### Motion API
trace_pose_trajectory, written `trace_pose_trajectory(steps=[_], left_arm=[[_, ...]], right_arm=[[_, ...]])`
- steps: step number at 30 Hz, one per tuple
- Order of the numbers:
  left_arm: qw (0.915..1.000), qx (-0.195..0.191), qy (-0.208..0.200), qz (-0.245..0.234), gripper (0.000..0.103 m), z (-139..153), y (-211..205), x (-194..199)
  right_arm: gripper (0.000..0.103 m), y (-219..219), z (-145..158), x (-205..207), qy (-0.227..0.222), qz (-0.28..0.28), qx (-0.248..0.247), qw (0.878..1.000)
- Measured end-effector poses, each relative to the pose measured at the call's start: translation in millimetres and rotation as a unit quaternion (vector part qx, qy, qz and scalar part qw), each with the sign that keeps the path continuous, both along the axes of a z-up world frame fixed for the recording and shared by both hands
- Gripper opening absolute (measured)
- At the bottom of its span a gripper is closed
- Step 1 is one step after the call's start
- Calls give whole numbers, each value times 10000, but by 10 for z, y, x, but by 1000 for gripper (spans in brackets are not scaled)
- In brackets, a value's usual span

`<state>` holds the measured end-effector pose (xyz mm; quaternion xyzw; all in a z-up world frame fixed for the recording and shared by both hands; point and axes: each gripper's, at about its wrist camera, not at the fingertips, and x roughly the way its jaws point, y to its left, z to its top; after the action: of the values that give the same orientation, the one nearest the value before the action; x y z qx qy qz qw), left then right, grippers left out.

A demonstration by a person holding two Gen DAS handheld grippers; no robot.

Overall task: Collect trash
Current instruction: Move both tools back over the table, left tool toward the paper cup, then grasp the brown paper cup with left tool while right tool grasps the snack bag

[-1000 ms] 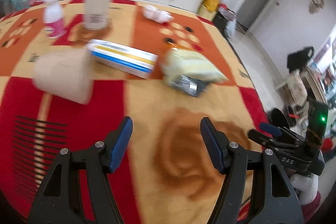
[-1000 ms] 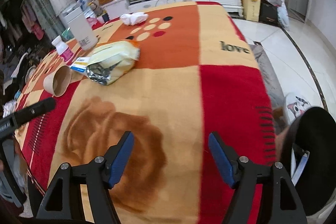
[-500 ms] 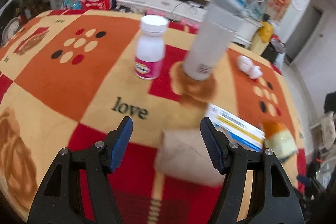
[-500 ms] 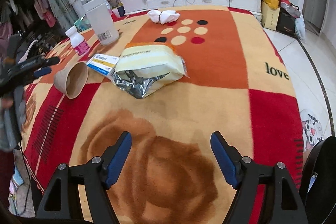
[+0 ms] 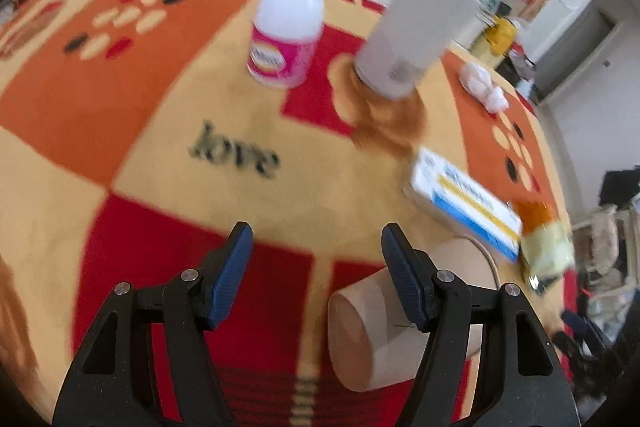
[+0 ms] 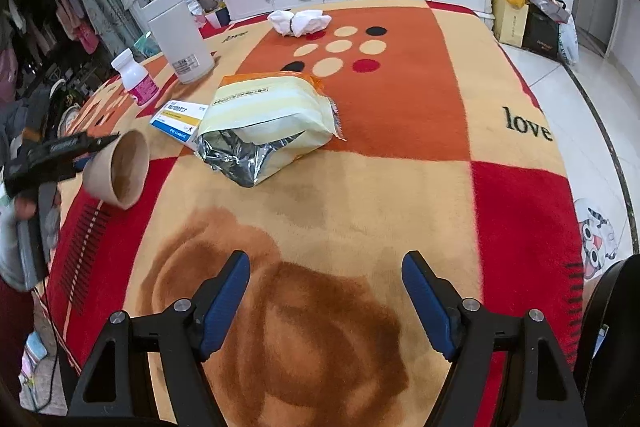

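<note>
Paper cup [image 5: 372, 331] on its side at the lower right of my left view, base toward me, lying on the blanket [image 5: 168, 163]. My left gripper [image 5: 316, 267] is open over it: the right finger [image 5: 404, 287] sits in front of the cup's wall, the left finger over bare red cloth, and I can't tell whether that right pad touches the cup. In the right view the same cup [image 6: 120, 171] lies at mid-left with its mouth facing the camera, and the left gripper's dark tip [image 6: 80, 145] is at its rim.

Just beyond the cup, the box [image 5: 464, 207] with blue and yellow stripes; at the right edge, the opened snack bag [image 5: 546, 251]. In the right view that bag [image 6: 272, 123] lies centre frame, foil mouth toward me, overlapping the box [image 6: 178, 119].

Further back, pink-labelled bottle [image 5: 290, 23] and the tall grey canister [image 5: 420, 27], both upright. Crumpled tissue [image 5: 482, 87] at upper right.

My right gripper [image 6: 326, 291] is open over the brown rose print at the bottom of its frame, nothing between the pads.
</note>
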<state>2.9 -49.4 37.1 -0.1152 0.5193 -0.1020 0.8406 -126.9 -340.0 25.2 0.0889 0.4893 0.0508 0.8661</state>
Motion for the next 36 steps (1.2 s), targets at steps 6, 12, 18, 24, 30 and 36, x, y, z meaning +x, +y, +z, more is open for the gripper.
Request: trace_pose_trajectory(steps=[6, 12, 18, 24, 30, 36], left_arm=[[9984, -75, 95, -552, 66, 4, -216, -393], [9923, -713, -37, -1017, 66, 194, -242, -552], [9818, -955, -29, -1641, 71, 312, -431, -633], [9753, -634, 118, -2111, 72, 200, -675, -741], [9755, -780, 179, -2048, 72, 170, -698, -715], [9720, -806, 374, -2174, 72, 54, -848, -726]], right_arm=[[76, 62, 25, 21, -63, 55, 68, 9999], [78, 69, 183, 81, -281, 122, 211, 9993], [97, 9, 465, 302, -655, -56, 569, 9962], [98, 164, 399, 796, -374, 69, 686, 9969], [99, 415, 92, 1222, 111, 246, 302, 9992], [99, 417, -46, 1266, 147, 210, 265, 9993]])
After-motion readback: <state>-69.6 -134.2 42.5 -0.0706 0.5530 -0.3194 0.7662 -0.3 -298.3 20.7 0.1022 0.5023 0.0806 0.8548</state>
